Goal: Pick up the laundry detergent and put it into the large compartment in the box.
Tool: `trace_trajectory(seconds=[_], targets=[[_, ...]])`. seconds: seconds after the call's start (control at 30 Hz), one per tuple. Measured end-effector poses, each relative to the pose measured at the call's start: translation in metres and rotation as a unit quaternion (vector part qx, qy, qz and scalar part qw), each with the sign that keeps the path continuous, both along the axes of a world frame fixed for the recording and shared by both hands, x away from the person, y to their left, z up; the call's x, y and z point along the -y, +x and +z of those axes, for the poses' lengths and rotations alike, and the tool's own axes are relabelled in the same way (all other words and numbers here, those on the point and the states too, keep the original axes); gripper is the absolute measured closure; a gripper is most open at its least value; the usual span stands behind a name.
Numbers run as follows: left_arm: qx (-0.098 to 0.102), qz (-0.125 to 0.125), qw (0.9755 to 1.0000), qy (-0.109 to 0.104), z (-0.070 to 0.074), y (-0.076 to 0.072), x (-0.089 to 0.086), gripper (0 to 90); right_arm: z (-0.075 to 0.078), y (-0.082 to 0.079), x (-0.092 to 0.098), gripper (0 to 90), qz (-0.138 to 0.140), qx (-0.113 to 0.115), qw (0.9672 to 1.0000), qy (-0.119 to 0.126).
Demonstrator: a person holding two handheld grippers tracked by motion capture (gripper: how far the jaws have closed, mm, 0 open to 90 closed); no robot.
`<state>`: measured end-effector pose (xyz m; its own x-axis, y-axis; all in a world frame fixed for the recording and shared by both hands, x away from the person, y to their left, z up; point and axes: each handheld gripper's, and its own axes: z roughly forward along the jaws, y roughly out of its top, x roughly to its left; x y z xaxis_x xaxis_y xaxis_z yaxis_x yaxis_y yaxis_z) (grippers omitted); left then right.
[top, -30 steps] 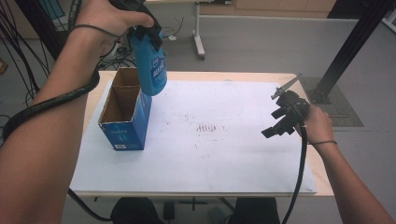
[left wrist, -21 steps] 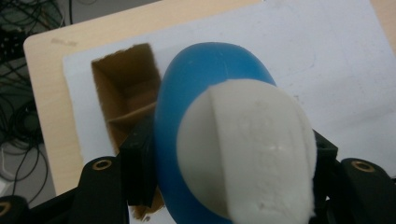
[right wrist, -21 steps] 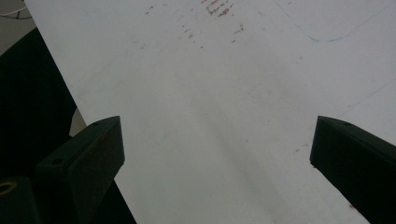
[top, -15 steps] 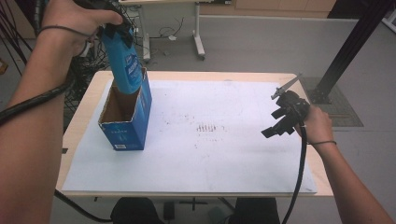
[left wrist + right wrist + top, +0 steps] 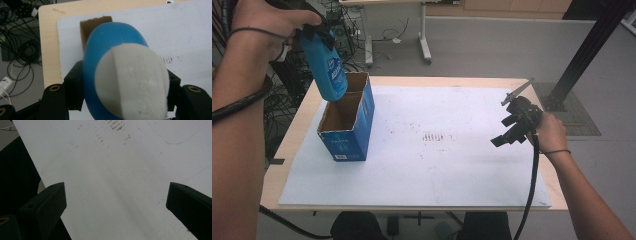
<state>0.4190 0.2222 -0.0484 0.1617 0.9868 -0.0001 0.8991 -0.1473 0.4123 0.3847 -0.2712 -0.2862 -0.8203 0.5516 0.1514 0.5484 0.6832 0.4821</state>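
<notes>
A blue bottle (image 5: 326,65) with a white cap (image 5: 132,82) hangs bottom-down over the open top of a blue cardboard box (image 5: 349,127) at the table's left. My left gripper (image 5: 319,29) is shut on the bottle near its cap end, one black jaw on each side in the left gripper view. The bottle's lower end sits just above the box's far rim. At the table's right edge my right gripper (image 5: 507,132) hovers over the white sheet (image 5: 112,182) with its jaws wide apart and nothing between them.
A white sheet (image 5: 437,165) covers most of the wooden table (image 5: 292,145). Faint brown marks (image 5: 433,136) dot its middle. Cables lie on the floor at the left (image 5: 20,50). A black frame post (image 5: 584,55) rises at the far right.
My left hand has carried the bottle leftward and a little away, from above the box's right side to over its far left rim. The right gripper has stayed in place.
</notes>
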Motion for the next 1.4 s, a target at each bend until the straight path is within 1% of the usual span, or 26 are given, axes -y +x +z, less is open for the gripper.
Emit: trace_trajectory(seconds=[0.13, 0.17, 0.3, 0.37, 0.4, 0.43, 0.7, 0.83, 0.97, 1.0, 1.07, 1.17, 1.37, 1.4], targets=[[0.003, 0.004, 1.0000, -0.002, 0.000, -0.001, -0.003, 37.9, 0.000, 0.000, 0.000, 2.9, 0.001, 0.000, 1.0000, 0.000], [0.003, 0.009, 0.9999, -0.002, -0.001, -0.001, -0.002, 37.9, 0.000, 0.000, 0.000, 2.9, 0.001, 0.000, 1.0000, -0.001], [0.002, 0.011, 0.9999, 0.002, -0.004, -0.001, -0.003, 37.9, 0.001, 0.000, 0.001, 2.9, 0.000, 0.000, 1.0000, -0.001], [-0.004, 0.010, 0.9999, 0.005, -0.006, -0.001, -0.003, 37.9, 0.001, 0.000, 0.001, 2.9, 0.000, 0.001, 1.0000, -0.001], [-0.004, 0.010, 0.9999, 0.004, -0.008, -0.001, -0.004, 37.9, 0.002, -0.001, 0.001, 2.9, -0.005, -0.002, 1.0000, -0.001], [-0.005, 0.012, 0.9999, 0.005, -0.009, 0.000, -0.004, 37.9, 0.001, 0.000, 0.001, 2.9, 0.000, 0.001, 1.0000, -0.001], [-0.014, 0.012, 0.9998, 0.004, -0.023, 0.003, -0.007, 37.9, 0.002, 0.000, 0.002, 2.9, 0.000, 0.001, 1.0000, 0.000], [-0.023, 0.017, 0.9996, 0.001, -0.032, 0.005, -0.006, 37.9, 0.001, 0.000, 0.002, 2.9, 0.000, 0.002, 1.0000, 0.001], [-0.031, 0.014, 0.9994, 0.003, -0.040, 0.007, -0.007, 37.9, 0.001, 0.000, 0.002, 2.9, 0.000, 0.001, 1.0000, 0.002], [-0.035, 0.010, 0.9993, 0.004, -0.044, 0.008, -0.008, 37.9, 0.001, 0.000, 0.002, 2.9, 0.000, 0.001, 1.0000, 0.003], [-0.037, 0.014, 0.9992, -0.001, -0.049, 0.008, -0.008, 37.9, 0.001, -0.001, 0.002, 2.9, 0.000, 0.000, 1.0000, 0.002], [-0.045, 0.010, 0.9989, 0.000, -0.058, 0.010, -0.008, 37.9, 0.000, -0.001, 0.002, 2.9, 0.000, 0.000, 1.0000, 0.002], [-0.054, 0.013, 0.9985, -0.003, -0.072, 0.011, -0.011, 37.9, 0.000, -0.002, 0.003, 2.9, -0.002, -0.001, 1.0000, 0.001], [-0.055, 0.013, 0.9984, -0.002, -0.077, 0.011, -0.011, 37.9, 0.000, -0.002, 0.003, 2.9, -0.002, 0.000, 1.0000, 0.001]])
